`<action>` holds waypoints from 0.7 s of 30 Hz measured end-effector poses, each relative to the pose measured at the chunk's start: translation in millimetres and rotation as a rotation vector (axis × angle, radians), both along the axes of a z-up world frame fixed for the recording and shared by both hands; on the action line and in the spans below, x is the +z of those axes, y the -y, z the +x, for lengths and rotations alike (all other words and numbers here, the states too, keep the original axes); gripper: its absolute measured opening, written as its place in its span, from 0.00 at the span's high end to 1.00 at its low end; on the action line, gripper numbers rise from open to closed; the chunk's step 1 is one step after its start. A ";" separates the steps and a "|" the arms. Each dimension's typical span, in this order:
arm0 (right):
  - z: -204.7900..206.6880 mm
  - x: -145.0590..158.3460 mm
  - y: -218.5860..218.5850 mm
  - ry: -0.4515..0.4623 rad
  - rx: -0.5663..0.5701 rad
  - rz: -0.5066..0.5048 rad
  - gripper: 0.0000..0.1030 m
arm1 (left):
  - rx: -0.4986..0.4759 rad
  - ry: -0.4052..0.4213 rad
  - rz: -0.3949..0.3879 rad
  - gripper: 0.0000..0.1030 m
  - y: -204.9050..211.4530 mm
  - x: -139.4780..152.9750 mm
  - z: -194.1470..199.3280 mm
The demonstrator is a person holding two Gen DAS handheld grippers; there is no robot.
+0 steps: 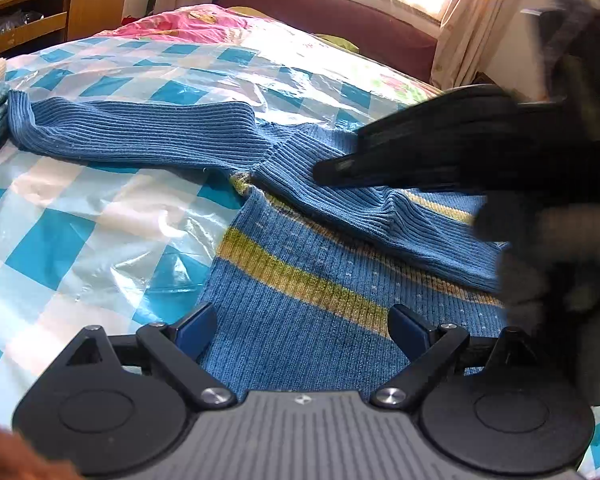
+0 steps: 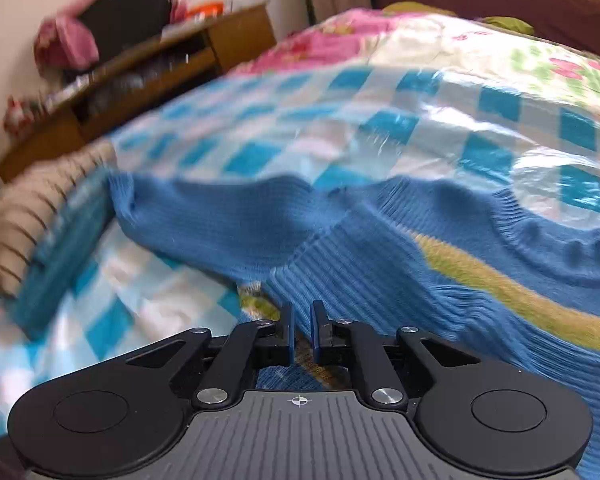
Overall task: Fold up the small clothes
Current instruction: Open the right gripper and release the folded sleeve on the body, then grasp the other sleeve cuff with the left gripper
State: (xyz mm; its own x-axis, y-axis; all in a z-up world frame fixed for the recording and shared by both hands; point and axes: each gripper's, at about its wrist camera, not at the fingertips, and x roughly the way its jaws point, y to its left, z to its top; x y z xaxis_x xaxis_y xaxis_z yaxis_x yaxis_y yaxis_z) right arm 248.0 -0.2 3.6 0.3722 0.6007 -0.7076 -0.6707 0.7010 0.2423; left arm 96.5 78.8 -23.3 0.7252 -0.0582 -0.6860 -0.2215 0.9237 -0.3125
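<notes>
A blue ribbed sweater (image 1: 320,280) with a yellow-green stripe lies flat on the bed, its left sleeve (image 1: 140,136) stretched out to the left. My left gripper (image 1: 302,316) hovers open over the sweater's lower body, nothing between its fingers. My right gripper (image 1: 328,168) comes in from the right, blurred, its tips down on the other sleeve, which is folded across the chest. In the right wrist view the right gripper (image 2: 302,308) has its jaws almost together with a thin slit, pinching the knit of the sweater (image 2: 380,280) at the armpit seam.
A glossy blue-and-white checked plastic sheet (image 1: 60,240) covers the bed. Folded striped and teal cloths (image 2: 28,216) lie at the left edge. A wooden cabinet (image 1: 80,4) stands beyond, a pink quilt (image 1: 188,20) and a dark red headboard (image 1: 340,12) at the far end.
</notes>
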 end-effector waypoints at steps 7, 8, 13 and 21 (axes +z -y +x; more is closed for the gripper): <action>10.1 20.3 99.4 0.036 -0.213 0.038 0.86 | -0.007 0.045 0.039 0.07 5.1 16.3 6.6; 13.6 19.1 114.8 0.043 -0.254 0.019 0.86 | -0.015 0.062 0.048 0.07 6.3 21.6 12.9; 30.4 2.1 177.8 0.045 -0.428 -0.053 0.86 | -0.026 0.116 0.116 0.07 11.1 32.8 66.1; 45.4 -20.1 220.2 -0.025 -0.575 0.004 0.90 | -0.005 -0.042 0.290 0.07 11.6 -16.6 129.8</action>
